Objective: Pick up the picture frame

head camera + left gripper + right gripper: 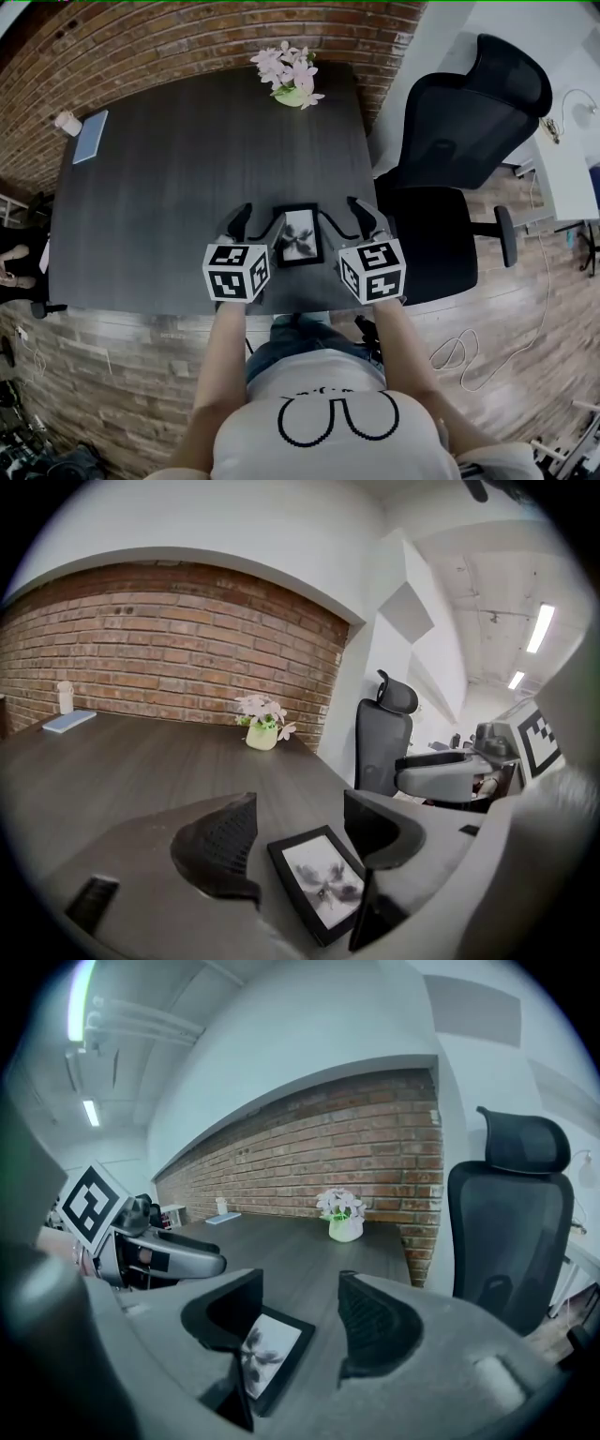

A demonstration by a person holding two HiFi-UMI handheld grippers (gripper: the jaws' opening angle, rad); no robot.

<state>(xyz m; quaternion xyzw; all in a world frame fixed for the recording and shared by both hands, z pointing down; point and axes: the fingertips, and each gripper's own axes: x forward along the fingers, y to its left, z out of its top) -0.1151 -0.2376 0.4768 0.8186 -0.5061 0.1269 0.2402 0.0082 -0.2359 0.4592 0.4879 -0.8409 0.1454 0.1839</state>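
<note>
A small black picture frame [300, 236] with a flower print lies flat on the dark table [169, 187] near its front edge. My left gripper [261, 223] hangs at the frame's left side, open. In the left gripper view the frame [319, 881] lies low between the jaws, its right part under the right finger [380, 832]. My right gripper [344, 217] stands at the frame's right side, also open. In the right gripper view the frame [272, 1354] sits partly behind the left finger [225, 1312]. No pad presses on the frame.
A pot of pink flowers [292, 80] stands at the table's far edge by the brick wall. A blue book [91, 137] and a small cup [67, 122] lie far left. A black office chair [450, 159] stands right of the table.
</note>
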